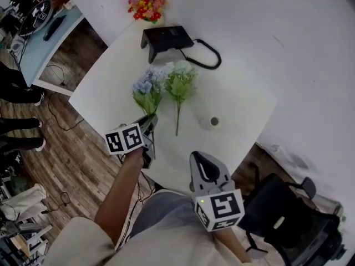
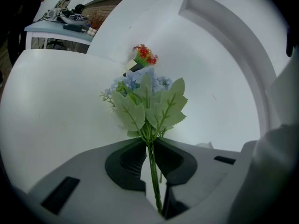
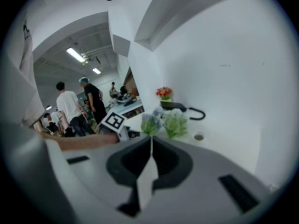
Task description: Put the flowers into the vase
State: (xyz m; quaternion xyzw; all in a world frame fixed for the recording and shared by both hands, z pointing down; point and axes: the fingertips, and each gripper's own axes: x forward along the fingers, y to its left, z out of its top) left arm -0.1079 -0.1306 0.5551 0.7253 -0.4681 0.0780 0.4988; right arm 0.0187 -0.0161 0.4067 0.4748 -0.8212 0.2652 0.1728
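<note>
The vase (image 1: 213, 122) is a small, smooth white cylinder with a dark round mouth. It stands upright on the matt white worktop (image 1: 244, 87), which has rounded corners. Left of the vase, and apart from it, lies a second bunch (image 1: 180, 81) with pale frilly heads and green leaves, its thin straight stem pointing towards the person. Further left of the vase, the left tongs (image 1: 148, 121) stand only a narrow gap apart, their ribbed dark pads pinching the thin green stems of the blue flower bunch (image 1: 145, 88). In the left gripper view its serrated, veined fabric-like leaves fan out just above the tips, with the soft blue blooms behind them. The right tongs (image 1: 201, 158) hover nearer the person than the vase, closed to a thin slit with nothing between them. Beyond the vase, at the far side of the worktop, sits a boxy black device (image 1: 166, 37) with a thick looping black cable. Past that is a small cluster of red and yellow flowers (image 1: 147, 7).
</note>
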